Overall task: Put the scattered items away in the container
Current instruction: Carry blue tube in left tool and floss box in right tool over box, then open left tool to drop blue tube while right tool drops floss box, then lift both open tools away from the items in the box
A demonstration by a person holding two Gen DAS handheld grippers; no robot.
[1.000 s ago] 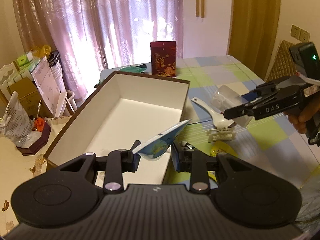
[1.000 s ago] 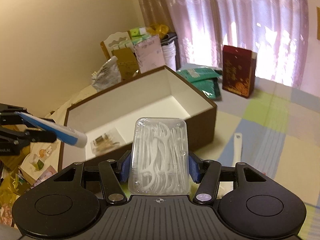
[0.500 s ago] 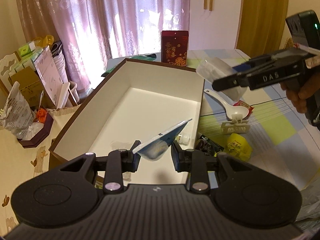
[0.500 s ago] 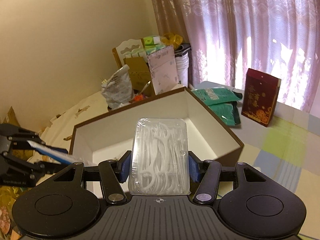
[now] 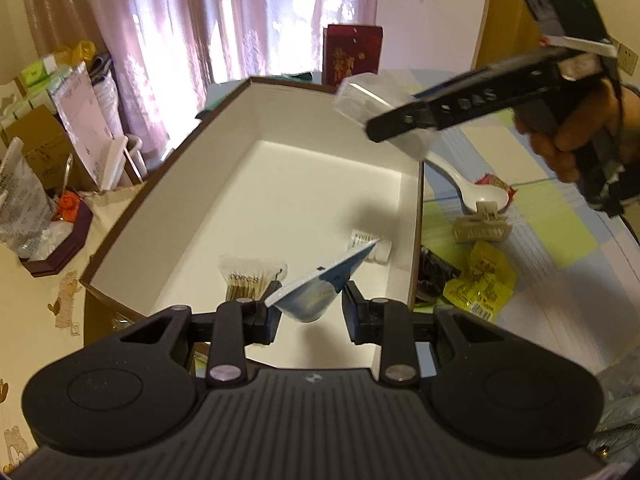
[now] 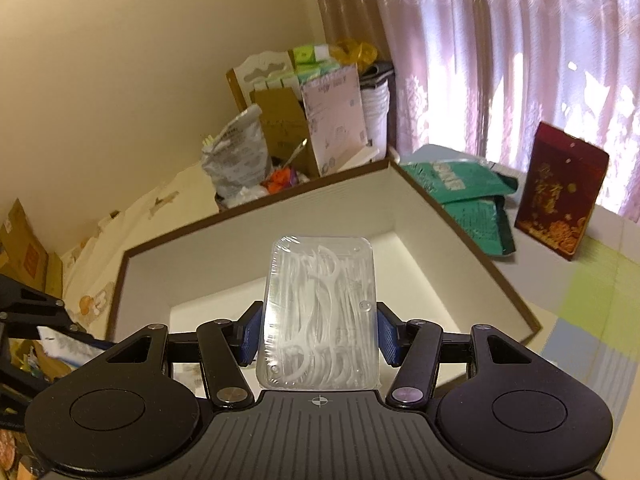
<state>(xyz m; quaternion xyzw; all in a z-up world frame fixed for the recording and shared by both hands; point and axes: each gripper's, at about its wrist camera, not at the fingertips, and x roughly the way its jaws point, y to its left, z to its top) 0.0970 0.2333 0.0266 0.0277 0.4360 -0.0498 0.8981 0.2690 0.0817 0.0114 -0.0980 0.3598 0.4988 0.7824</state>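
clear flosser case clamped in right gripper, blue-white tube pinched by left gripper, white-lined box at 12 o'clock

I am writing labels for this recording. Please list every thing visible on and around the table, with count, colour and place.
box: one, brown outside, white inside, on table
stick packet: one, clear, in box
small white bottle: one, in box
spoon: one, white, right of box
hair clip: one, beige, below spoon
yellow packet: one, beside box
dark packet: one, beside box
red carton: one, upright, behind box
green bags: two, behind box
curtain: pink, background
tube: one, blue-white, in left tool
floss pick case: one, clear, in right tool
hand: one, holding right tool
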